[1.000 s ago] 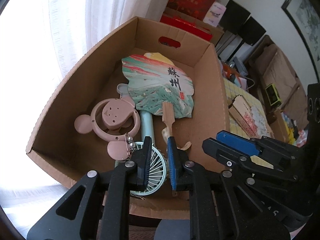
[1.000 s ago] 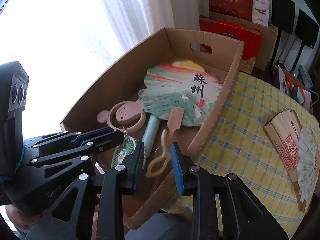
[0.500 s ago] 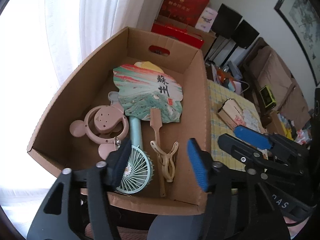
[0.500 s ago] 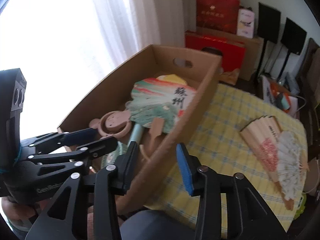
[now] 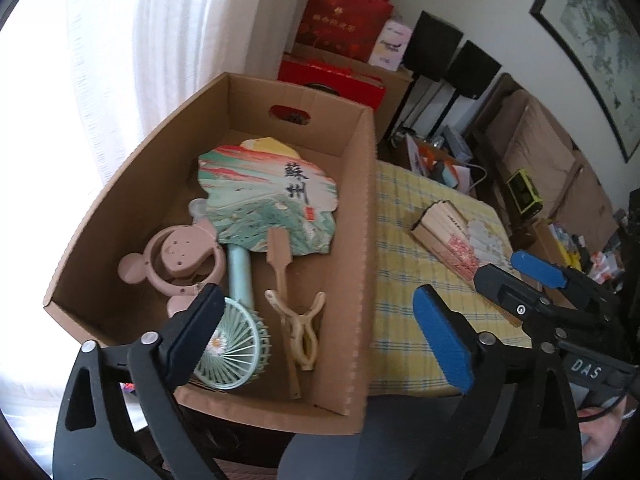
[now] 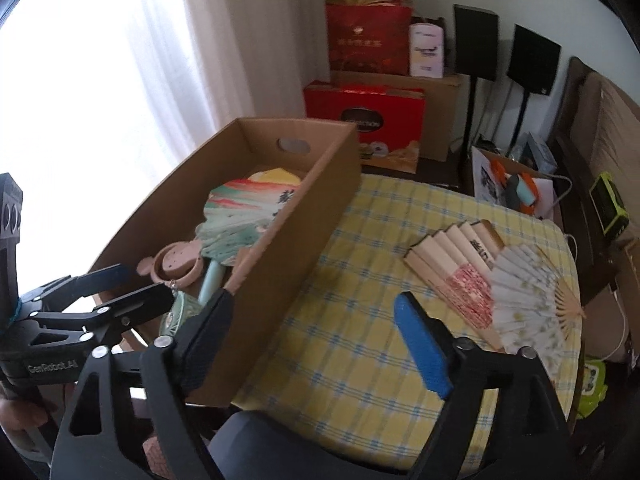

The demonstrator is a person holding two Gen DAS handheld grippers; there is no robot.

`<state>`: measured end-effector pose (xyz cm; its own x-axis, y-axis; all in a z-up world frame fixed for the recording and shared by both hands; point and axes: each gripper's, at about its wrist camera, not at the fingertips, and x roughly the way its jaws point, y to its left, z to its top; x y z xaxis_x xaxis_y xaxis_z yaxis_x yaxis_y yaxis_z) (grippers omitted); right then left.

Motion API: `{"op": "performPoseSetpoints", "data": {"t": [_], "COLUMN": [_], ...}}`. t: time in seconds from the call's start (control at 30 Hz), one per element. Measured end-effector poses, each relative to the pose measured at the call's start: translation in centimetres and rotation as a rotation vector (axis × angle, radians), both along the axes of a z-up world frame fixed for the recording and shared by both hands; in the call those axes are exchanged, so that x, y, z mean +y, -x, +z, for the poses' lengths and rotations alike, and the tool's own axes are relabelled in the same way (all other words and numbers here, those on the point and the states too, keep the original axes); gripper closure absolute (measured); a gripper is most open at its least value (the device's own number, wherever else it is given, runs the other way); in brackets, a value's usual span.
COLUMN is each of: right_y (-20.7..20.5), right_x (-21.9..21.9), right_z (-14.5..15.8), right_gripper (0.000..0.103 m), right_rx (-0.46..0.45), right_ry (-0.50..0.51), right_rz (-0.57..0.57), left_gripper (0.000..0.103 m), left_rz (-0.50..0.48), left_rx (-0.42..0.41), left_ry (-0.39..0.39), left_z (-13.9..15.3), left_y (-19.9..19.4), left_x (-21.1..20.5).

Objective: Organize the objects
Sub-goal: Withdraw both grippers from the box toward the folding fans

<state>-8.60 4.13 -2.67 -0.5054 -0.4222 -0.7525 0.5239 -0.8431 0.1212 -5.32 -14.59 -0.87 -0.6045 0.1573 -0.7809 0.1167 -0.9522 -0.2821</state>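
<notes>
Now both empty: left gripper (image 5: 320,332), right gripper (image 6: 312,340) just opened wide; box (image 6: 304,240) wall hides painted fan (image 6: 240,208).

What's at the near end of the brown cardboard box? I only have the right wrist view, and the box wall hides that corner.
Observer: A beige plastic clip lies on the floor of the brown cardboard box, close to its right wall.
Operator: Is it resting on anything?
Observer: It lies over the thin wooden handle of the painted paper fan.
Operator: And the mint green thing I can only half see?
Observer: A mint green handheld electric fan, lying flat just left of the clip, with a white daisy at the hub of its round head.
</notes>
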Motion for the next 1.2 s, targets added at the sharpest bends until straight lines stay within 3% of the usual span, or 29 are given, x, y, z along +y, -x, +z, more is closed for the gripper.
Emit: {"op": "performPoseSetpoints", "data": {"t": [0.5, 0.67, 0.83, 0.93, 1.1, 1.2], "right_y": [0.7, 0.7, 1.2, 1.8, 3.0, 3.6], "right_x": [6.0, 8.2, 10.8, 12.8, 16.2, 18.3], "right_z": [0.4, 0.6, 0.5, 0.2, -0.4, -0.6], "right_gripper": [0.013, 0.001, 0.001, 0.001, 0.001, 0.001], "right_rx": [0.033, 0.05, 0.057, 0.045, 0.028, 0.02], "right_ry": [-0.028, -0.02, -0.008, 0.004, 0.017, 0.027], "right_rz": [-0.122, -0.152, -0.196, -0.23, -0.292, -0.336], "left_gripper": [0.0, 0.0, 0.0, 0.0, 0.0, 0.0], "left_rz": [-0.02, -0.043, -0.061, -0.083, -0.133, -0.167], "left_rx": [0.091, 0.103, 0.12, 0.123, 0.09, 0.088], "left_ry": [0.121, 0.109, 0.074, 0.111, 0.086, 0.118], "left_z": [1.5, 1.3, 1.1, 0.8, 0.1, -0.1], "left_y": [0.1, 0.7, 1.2, 1.5, 2.3, 2.6], "left_x": [5.2, 7.0, 8.1, 9.4, 11.3, 12.8]}}
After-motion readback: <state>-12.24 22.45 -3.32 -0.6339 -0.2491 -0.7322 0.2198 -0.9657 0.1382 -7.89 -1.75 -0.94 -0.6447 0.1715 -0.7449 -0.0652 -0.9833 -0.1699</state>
